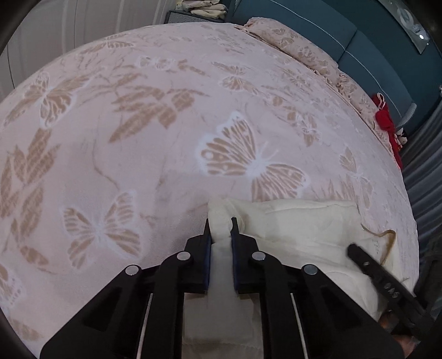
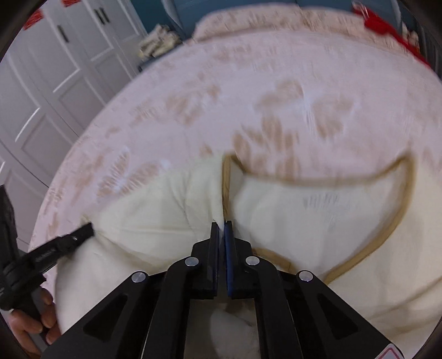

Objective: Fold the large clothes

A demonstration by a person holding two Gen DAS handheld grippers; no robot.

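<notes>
A cream garment with tan trim lies bunched at the near edge of a bed with a pink butterfly-patterned blanket. My left gripper is shut on a thick fold of the cream cloth. In the right wrist view the garment spreads wider, its tan-edged opening facing up. My right gripper is shut on a thin edge of the cloth beside the tan trim. The left gripper's fingers show at the left, and the right gripper's finger shows at the right of the left wrist view.
Pillows in the same pink pattern lie against a teal headboard. A red item sits at the bed's far right edge. White wardrobe doors stand to the left. Folded pale cloth rests beyond the bed.
</notes>
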